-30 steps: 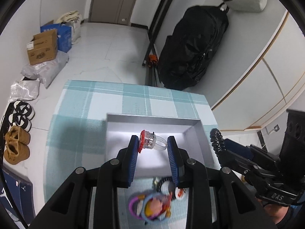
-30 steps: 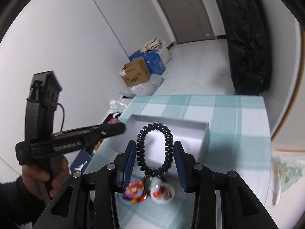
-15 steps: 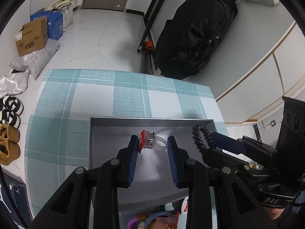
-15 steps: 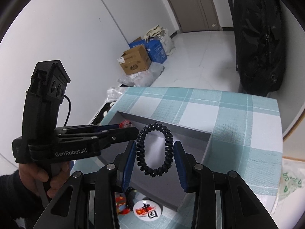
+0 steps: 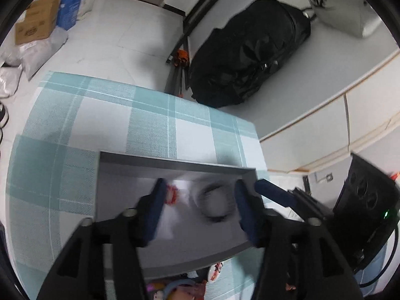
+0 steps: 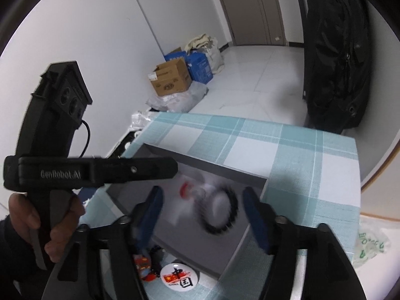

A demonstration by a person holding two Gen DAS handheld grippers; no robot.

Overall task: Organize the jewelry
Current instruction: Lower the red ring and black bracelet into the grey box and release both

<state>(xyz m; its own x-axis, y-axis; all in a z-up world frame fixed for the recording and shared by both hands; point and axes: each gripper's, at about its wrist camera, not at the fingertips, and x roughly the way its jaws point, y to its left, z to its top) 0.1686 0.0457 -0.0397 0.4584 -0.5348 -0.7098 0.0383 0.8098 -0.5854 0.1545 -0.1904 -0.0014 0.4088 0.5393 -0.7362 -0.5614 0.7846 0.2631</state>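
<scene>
**mo:** Grey tray (image 5: 175, 167) sits on the teal plaid tablecloth (image 5: 62, 150) in the left wrist view. The left gripper (image 5: 200, 200) hangs over it with its blue pads spread wide and nothing between them. A red-topped ring (image 5: 171, 195) is just by the left pad, blurry, and I can't say if it's touching the tray floor. The black coil bracelet (image 5: 216, 203) is a smeary loop nearer the right pad, also inside the tray walls.

**kit:** What's at the edges there?

**mo:** The right gripper (image 5: 272, 191) pokes in from the right, beside the tray's corner. Some colourful trinkets (image 5: 175, 290) lie on the cloth at the bottom. A black backpack (image 5: 250, 57) leans on the wall and a cardboard box (image 5: 35, 25) sits on the floor.

**kit:** And the right wrist view?

**mo:** Same tray (image 6: 225, 167), seen from the other side. The right gripper (image 6: 202, 212) is wide apart too, holding nothing. The bracelet (image 6: 220, 212) is blurred inside the tray, between the pads from this angle, with the ring (image 6: 186, 190) just beside it. The left gripper (image 6: 150, 168) reaches across from the left, held by the person's hand (image 6: 42, 222). Its fingers overlap edge-on here, so this view alone doesn't show the gap. A round badge (image 6: 180, 277) with a red flag lies on the cloth just outside the tray's near wall.
</scene>
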